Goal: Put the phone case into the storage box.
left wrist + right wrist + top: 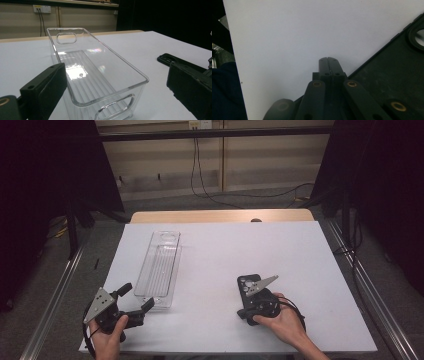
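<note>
The clear bin (160, 269) is sitting empty at centre left of the white surface (300, 265) in the high view; the black phone case (248, 285) is lying flat at lower centre right, well apart from it, so nothing looks placed yet; the left hand-held gripper (134, 299) is hovering spread wide just beside the bin's near end; the right hand-held gripper (328, 62) is resting clenched on nothing, its jaws pressed together at the case's edge; the pick-up appears not yet done.

The phone case (392, 75) is cut off by the right gripper view's edge, partly hidden behind the fingers (328, 66).
</note>
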`<state>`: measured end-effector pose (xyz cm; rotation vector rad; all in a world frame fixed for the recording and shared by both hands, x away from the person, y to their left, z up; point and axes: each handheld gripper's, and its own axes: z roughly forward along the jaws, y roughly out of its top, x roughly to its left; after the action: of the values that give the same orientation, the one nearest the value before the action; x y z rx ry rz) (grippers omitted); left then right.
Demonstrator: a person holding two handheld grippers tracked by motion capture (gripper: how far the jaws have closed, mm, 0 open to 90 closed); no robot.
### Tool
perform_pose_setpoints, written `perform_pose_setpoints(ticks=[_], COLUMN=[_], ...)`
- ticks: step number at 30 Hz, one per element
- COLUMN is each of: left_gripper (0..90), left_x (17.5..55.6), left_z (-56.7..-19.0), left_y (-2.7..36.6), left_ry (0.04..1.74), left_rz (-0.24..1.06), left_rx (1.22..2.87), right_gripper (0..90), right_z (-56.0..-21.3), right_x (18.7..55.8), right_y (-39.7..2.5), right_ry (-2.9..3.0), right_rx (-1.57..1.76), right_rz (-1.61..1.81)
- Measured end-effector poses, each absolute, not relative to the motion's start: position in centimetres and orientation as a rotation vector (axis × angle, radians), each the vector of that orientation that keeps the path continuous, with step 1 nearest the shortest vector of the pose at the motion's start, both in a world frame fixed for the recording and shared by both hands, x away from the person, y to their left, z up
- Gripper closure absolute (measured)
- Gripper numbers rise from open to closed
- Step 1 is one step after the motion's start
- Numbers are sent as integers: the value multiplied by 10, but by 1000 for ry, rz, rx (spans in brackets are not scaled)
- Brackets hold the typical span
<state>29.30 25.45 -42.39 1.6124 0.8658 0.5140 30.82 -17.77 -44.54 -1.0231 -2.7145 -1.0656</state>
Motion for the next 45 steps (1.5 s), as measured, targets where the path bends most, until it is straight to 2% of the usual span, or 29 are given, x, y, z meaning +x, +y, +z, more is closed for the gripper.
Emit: perform_pose_setpoints(ticks=[11,42,45], left_gripper=[30,30,30], left_x=[293,293,293], left_z=[-424,-423,-423], left_y=[256,256,257], left_ry=[874,871,872], left_rz=[517,517,519], left_rx=[1605,1605,1602], right_gripper=[900,900,866], right_z=[-451,-452,-451], right_x=[302,307,306], right_y=[-206,-225,-225], right_ry=[-2687,-2706,-2703], right_rx=[-1056,-1092,-1078], right_rz=[-1162,-1207,-1234])
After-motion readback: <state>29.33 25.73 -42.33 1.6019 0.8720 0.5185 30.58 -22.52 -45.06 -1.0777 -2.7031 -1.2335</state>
